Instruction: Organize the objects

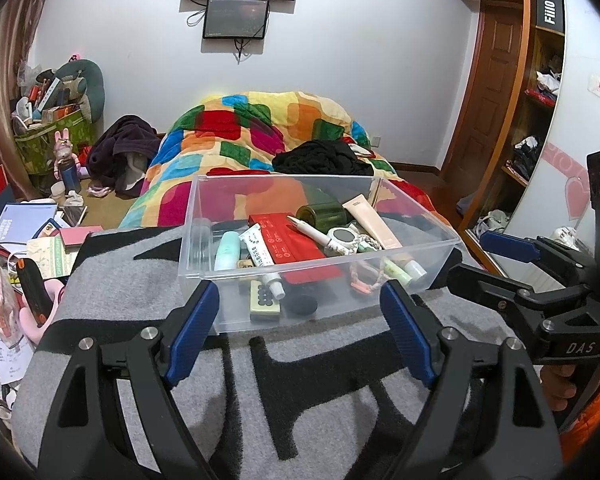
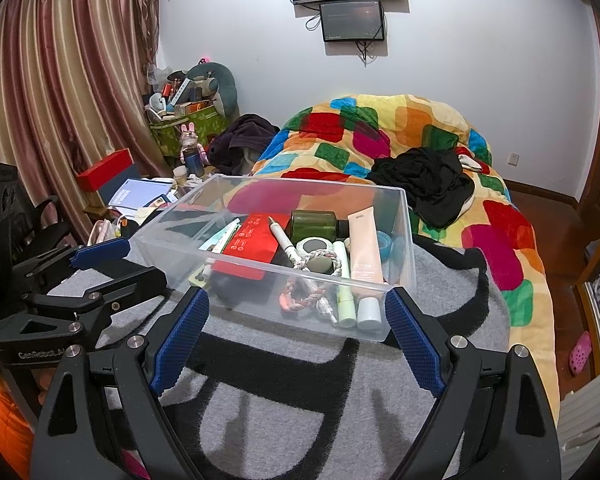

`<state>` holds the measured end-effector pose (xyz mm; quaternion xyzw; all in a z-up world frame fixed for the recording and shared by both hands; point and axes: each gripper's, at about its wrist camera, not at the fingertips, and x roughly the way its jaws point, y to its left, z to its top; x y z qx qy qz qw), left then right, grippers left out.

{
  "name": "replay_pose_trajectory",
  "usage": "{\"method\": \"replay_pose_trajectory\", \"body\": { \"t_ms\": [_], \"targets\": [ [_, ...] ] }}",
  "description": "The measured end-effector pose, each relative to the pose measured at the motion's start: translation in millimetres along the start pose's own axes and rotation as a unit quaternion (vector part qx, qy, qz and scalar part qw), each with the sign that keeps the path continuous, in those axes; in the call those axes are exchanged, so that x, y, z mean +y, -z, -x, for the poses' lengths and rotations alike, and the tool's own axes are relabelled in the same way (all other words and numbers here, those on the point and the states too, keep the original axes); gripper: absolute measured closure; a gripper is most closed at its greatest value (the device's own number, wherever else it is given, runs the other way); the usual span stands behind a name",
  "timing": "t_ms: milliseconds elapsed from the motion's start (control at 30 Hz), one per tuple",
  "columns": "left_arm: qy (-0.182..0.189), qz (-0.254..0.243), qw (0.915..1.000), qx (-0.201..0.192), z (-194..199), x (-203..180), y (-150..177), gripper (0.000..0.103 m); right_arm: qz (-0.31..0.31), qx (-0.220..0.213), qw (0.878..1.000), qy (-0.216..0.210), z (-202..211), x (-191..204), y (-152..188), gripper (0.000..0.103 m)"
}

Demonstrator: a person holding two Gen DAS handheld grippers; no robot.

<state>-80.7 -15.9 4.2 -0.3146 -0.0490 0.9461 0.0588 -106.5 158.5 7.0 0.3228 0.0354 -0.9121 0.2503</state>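
Note:
A clear plastic bin (image 1: 204, 216) (image 2: 404, 224) sits on a grey and black blanket (image 1: 140, 300) (image 2: 284, 412) on the bed. It holds a red packet (image 1: 296, 240) (image 2: 248, 246), a green jar (image 1: 320, 214) (image 2: 314, 224), a peach tube (image 1: 374, 220) (image 2: 364, 244), a white pen (image 1: 312, 232) (image 2: 282, 240), small tubes and a braided cord (image 2: 304, 298). My left gripper (image 1: 300, 328) is open and empty just in front of the bin. My right gripper (image 2: 296, 332) is open and empty, also just before the bin's near wall.
A colourful quilt (image 1: 240, 136) (image 2: 412, 128) with black clothes (image 1: 324, 158) (image 2: 428, 180) lies behind the bin. Cluttered books and boxes (image 1: 32, 224) (image 2: 140, 194) stand left of the bed. A wardrobe (image 1: 540, 100) stands at the right. The right gripper shows at the left view's right edge (image 1: 540, 280).

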Motion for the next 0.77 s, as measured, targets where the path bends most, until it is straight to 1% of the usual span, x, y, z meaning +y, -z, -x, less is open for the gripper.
{"method": "replay_pose_trajectory", "body": {
  "t_ms": [400, 767],
  "targets": [
    [0.006, -0.003, 1.0000, 0.005, 0.8, -3.7, 1.9, 0.019, -0.002, -0.001, 1.000, -0.002, 0.5, 2.6, 0.3, 0.014],
    [0.004, -0.013, 0.9999, -0.001, 3.5, -7.6, 3.2, 0.018, -0.005, 0.002, 1.000, -0.005, -1.1, 6.8, 0.8, 0.014]
  ]
}}
